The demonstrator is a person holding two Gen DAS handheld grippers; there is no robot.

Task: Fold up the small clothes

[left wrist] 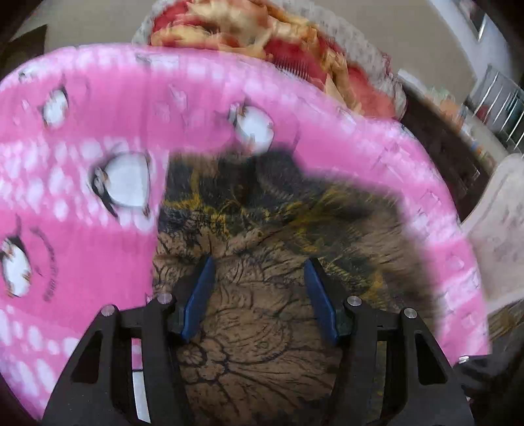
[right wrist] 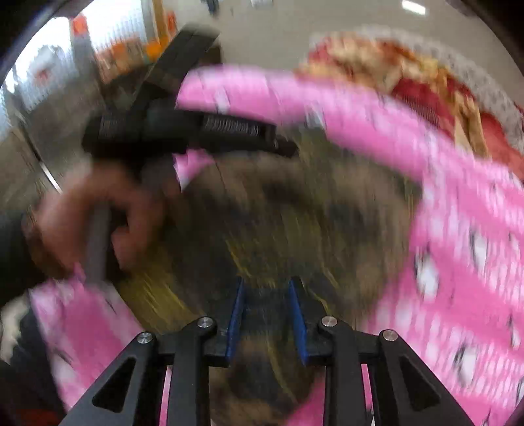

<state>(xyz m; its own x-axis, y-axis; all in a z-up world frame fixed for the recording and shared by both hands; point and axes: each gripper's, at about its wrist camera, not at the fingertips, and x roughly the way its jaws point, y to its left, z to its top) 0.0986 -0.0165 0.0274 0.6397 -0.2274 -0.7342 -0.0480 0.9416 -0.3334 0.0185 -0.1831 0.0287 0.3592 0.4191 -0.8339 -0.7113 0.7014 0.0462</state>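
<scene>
1. Left wrist view shows a pink mat with white dots and penguin pictures; it fills the frame from 7 to 3 o'clock.
2. On the mat lies a brown patterned cloth, reaching from the centre down to 6 o'clock.
3. At 12 o'clock, behind the mat, a red and beige garment sits in a pale basket.
4. Left gripper hangs above the cloth, jaws apart, nothing between them.
5. Right gripper has its jaws narrowly apart over the blurred cloth, gripping nothing.
</scene>
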